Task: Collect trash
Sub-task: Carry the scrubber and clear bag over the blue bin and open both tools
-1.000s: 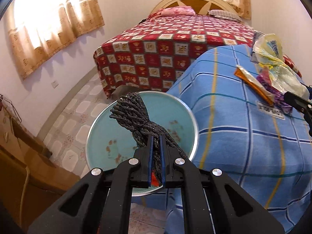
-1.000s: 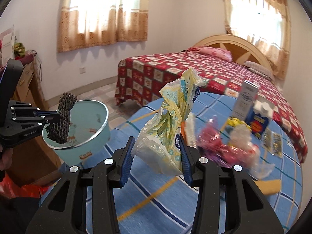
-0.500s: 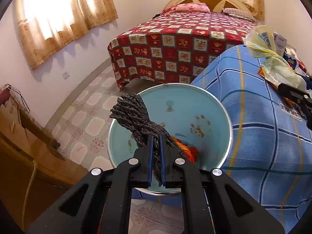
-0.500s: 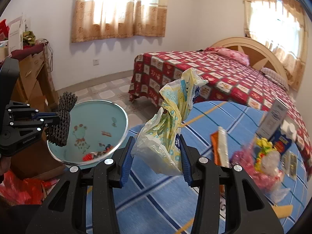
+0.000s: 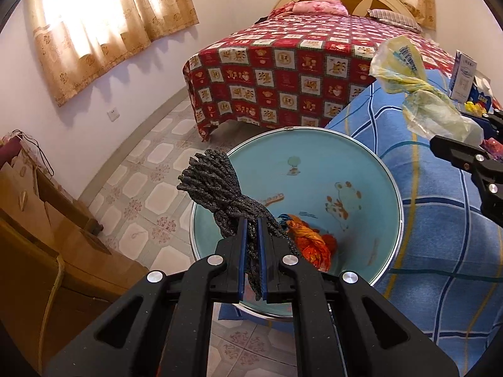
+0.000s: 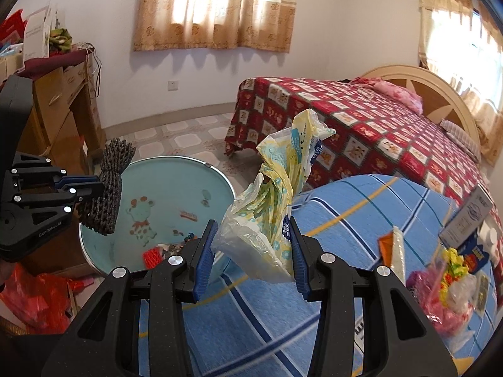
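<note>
Blue-padded jaws of the left gripper (image 5: 252,251) are clamping one dark grey rope bundle (image 5: 220,188), hanging over one light-blue bin (image 5: 371,163). Inside it, orange scraps (image 5: 309,245) are lying at 6 o'clock. The right gripper (image 6: 253,259) is pinching one crumpled yellow plastic bag (image 6: 273,207) above the blue checked cloth (image 6: 361,207); more litter (image 6: 452,270) is sitting at 3 o'clock.

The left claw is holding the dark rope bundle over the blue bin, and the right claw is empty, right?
Not quite. The right gripper is not empty: it grips a crumpled yellow plastic bag, as the right wrist view shows. The rest is right: the left gripper holds the dark rope bundle over the blue bin.
</note>
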`<state>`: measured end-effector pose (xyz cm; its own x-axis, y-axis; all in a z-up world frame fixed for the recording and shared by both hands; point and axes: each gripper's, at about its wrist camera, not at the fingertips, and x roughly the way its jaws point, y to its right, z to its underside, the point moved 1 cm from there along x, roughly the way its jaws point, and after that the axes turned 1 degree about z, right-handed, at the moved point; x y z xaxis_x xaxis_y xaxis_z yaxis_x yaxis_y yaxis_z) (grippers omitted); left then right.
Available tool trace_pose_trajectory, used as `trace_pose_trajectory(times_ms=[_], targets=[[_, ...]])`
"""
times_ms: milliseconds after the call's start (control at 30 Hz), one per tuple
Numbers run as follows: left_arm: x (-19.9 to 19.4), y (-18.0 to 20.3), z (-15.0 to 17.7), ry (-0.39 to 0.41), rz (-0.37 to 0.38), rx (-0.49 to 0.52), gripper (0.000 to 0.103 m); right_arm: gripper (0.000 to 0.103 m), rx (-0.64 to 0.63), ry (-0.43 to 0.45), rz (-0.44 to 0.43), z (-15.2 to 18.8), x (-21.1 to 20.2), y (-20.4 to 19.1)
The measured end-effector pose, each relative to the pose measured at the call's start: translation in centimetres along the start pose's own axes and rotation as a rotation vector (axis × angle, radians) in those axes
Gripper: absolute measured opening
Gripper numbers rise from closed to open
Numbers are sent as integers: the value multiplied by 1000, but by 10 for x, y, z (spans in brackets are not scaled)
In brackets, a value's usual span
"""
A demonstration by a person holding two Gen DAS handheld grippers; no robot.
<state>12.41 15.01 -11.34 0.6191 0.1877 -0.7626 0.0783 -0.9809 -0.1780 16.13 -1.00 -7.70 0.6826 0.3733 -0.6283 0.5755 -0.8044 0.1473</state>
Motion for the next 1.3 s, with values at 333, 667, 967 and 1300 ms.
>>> trace_pose_trajectory(times_ms=[333,667,967,1300], targets=[[3,-7,-1,-9,-4,-16,7,43,-45,-5,-21,-9,9,-16],[2,-7,-1,-4,3,-22,7,43,-61,-4,-32,-13,12,-22],[1,-8,-2,-2,6,-26,7,43,-66,-2,-42,-14,12,-27],[0,-8,-2,1,8,-29,7,44,-68,-1,-46,-14,12,-30]])
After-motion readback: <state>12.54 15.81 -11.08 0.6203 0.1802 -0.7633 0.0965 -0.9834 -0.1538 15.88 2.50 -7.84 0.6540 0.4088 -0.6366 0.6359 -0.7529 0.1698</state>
